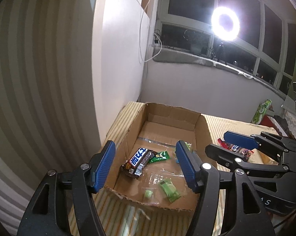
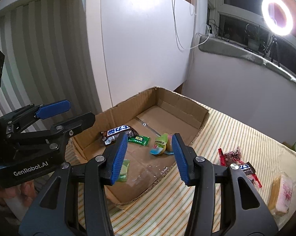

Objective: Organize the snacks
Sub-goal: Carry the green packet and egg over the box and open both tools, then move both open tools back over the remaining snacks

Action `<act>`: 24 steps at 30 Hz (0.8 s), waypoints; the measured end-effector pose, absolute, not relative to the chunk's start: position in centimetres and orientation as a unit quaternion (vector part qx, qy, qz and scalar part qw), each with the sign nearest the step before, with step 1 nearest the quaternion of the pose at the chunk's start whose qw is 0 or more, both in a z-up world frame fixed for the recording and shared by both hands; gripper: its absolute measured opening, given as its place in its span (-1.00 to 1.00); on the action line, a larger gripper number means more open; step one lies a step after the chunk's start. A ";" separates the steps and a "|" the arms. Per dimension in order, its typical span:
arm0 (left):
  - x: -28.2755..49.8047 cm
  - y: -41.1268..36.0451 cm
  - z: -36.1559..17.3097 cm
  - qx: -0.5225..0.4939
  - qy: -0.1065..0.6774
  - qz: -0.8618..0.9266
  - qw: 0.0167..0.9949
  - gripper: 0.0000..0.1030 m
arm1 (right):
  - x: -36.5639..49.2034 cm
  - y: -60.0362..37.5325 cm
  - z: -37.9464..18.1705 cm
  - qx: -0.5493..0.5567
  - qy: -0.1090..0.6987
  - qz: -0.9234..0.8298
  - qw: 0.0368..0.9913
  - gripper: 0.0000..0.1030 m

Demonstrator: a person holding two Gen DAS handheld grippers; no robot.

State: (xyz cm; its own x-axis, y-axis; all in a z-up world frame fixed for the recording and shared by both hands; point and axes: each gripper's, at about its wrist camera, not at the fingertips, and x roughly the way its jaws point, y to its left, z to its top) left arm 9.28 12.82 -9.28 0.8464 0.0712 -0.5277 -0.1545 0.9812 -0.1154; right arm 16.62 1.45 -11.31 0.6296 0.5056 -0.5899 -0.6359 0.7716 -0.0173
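An open cardboard box (image 1: 202,129) (image 2: 179,100) lies on a striped cloth. Inside are a dark chocolate bar (image 1: 139,162) (image 2: 118,132), a green packet (image 1: 159,156) (image 2: 139,140), pale green wrapped sweets (image 1: 169,191) (image 2: 124,170) and egg-shaped jelly cups (image 2: 161,144). My left gripper (image 1: 146,167) is open and empty above the box's near end; it also shows in the right wrist view (image 2: 73,111). My right gripper (image 2: 149,155) is open and empty over the box's right side; it shows in the left wrist view (image 1: 224,143). Outside the box lie a red packet (image 2: 229,155), another chocolate bar (image 2: 248,170) and a yellow cake pack (image 2: 281,194).
A white cabinet (image 2: 144,39) and a striped wall (image 1: 39,78) stand left of the box. A windowsill with a ring light (image 1: 225,23) runs behind. A green bag (image 1: 263,111) stands at the cloth's far right.
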 end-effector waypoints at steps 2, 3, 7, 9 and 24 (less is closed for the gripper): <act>8.9 12.9 -9.0 -0.076 0.268 0.059 0.959 0.23 | 16.1 1.3 -11.0 -0.111 0.286 0.318 0.897 -0.05; 8.9 12.8 -9.0 -0.075 0.266 0.060 0.959 0.23 | 15.9 1.3 -11.0 -0.111 0.286 0.318 0.897 -0.05; 8.5 12.3 -8.8 -0.070 0.264 0.058 0.960 0.23 | 15.4 0.4 -11.1 -0.103 0.287 0.313 0.899 -0.05; 8.6 11.8 -8.9 -0.066 0.266 0.056 0.960 0.25 | 15.1 -0.4 -11.3 -0.096 0.289 0.308 0.901 -0.05; 9.4 2.1 -9.0 -0.004 0.281 -0.003 0.960 0.39 | 13.9 -13.1 -12.2 -0.032 0.296 0.229 0.927 -0.03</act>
